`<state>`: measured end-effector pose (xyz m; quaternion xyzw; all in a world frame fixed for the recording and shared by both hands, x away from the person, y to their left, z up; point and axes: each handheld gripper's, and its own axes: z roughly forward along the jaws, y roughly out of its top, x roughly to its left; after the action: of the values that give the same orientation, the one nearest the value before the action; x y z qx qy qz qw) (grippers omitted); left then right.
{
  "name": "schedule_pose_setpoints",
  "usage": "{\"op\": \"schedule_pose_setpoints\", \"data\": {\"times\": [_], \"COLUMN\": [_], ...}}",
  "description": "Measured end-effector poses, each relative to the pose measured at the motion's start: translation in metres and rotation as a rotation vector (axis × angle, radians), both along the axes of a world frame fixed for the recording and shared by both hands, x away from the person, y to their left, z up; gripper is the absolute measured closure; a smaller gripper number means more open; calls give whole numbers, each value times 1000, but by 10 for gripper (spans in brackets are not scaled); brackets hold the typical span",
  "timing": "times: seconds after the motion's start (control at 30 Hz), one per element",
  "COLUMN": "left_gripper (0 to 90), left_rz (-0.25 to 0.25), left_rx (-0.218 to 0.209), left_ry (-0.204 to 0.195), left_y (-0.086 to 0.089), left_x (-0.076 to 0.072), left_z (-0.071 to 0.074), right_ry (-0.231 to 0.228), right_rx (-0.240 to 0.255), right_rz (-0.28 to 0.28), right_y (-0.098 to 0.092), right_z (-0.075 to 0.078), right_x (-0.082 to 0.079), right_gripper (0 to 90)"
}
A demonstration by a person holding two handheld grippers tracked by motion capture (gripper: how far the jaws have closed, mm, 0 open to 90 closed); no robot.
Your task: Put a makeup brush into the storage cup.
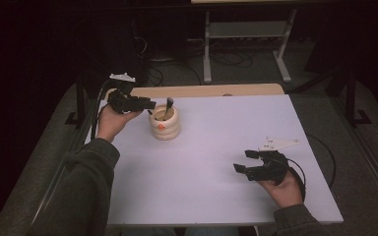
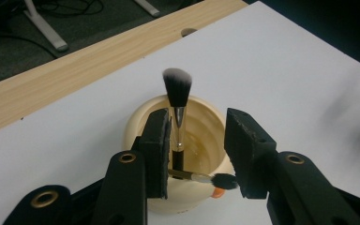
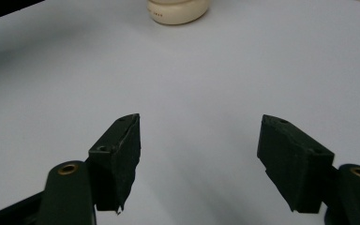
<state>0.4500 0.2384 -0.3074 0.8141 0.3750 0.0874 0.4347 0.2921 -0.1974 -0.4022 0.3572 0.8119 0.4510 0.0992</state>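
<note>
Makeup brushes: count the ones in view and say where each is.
2. A big brush stands upright in the cream holder, bristles up. A small brush lies across the holder's near rim, dark tip toward the orange dot. More could be hidden inside the holder.

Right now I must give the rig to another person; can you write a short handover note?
Left gripper: jaws open, at the mouth of the cream cup, holding nothing.
Right gripper: jaws open, empty, over the white table, away from the cup.
Things: large brush stands upright in the cup; small brush lies across its near rim.
Done: large brush is in the cup.
Left: probably seat the small brush inside.
</note>
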Motion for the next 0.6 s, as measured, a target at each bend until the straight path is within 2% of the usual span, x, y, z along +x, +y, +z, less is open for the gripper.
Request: {"op": "schedule_pose_setpoints", "data": {"times": [0.2,0.43,0.6], "left_gripper": [589,573,556], "left_rz": [-19,-27,-35], "left_rx": [8,-8,6], "left_ry": [-14,-23,-36], "left_y": [2,3,3], "left_x": [-9,-18,-25], "left_z": [2,0,-3], "right_ry": [0,7,-1], "right_rx": [-4,-7,-8], "right_rz": [1,-6,-14], "right_y": [0,1,1], "right_z": [-1,-1,-1], "right_x": [0,0,0], "right_gripper": [291,287,282]}}
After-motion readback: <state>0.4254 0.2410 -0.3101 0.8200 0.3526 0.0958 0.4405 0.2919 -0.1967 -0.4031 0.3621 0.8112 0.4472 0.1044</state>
